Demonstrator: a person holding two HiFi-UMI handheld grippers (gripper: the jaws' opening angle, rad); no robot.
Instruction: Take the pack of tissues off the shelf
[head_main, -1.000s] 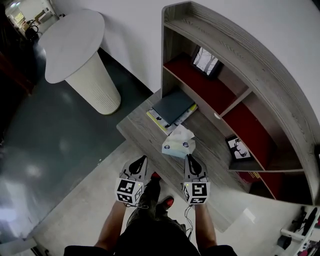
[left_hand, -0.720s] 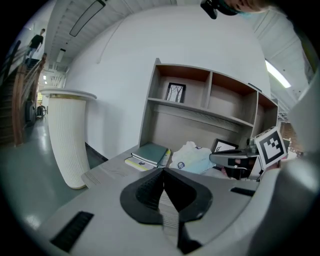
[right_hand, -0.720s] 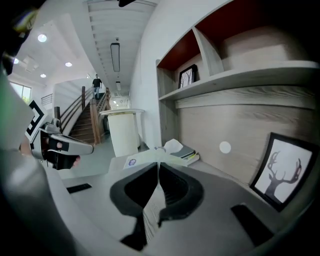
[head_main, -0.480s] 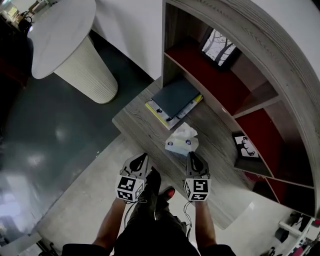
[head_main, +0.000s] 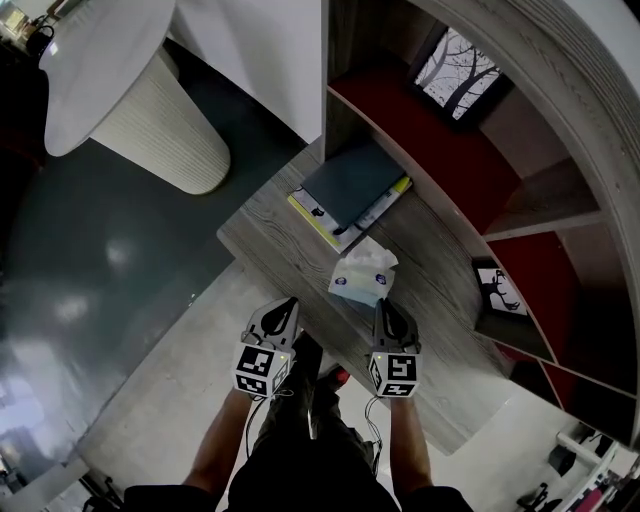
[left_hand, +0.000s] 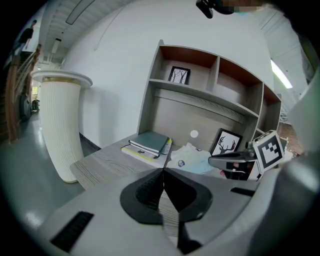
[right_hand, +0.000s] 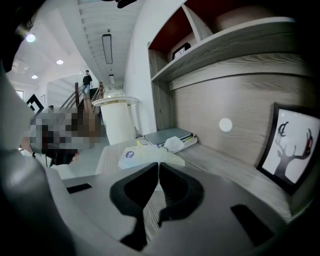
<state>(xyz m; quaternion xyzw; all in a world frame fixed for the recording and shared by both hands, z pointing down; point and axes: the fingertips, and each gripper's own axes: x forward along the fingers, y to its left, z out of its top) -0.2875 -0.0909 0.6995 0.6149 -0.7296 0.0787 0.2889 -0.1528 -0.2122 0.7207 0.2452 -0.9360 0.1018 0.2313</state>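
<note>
This looks like an office lobby or lounge. A curved grey wood shelf unit (head_main: 560, 110) with red-backed bays displays framed prints (head_main: 462, 72) and stacked books (head_main: 350, 190). A white ribbed pedestal table (head_main: 160, 120) stands on a glossy dark floor (head_main: 80, 260). A staircase (right_hand: 80, 100) rises under recessed ceiling lights (right_hand: 60, 62).

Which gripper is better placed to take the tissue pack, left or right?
Probably right. The right gripper is close to the tissue pack, which lies straight ahead in its view. The left gripper is farther, with the pack off to its side. Both have shut fingers.
</note>
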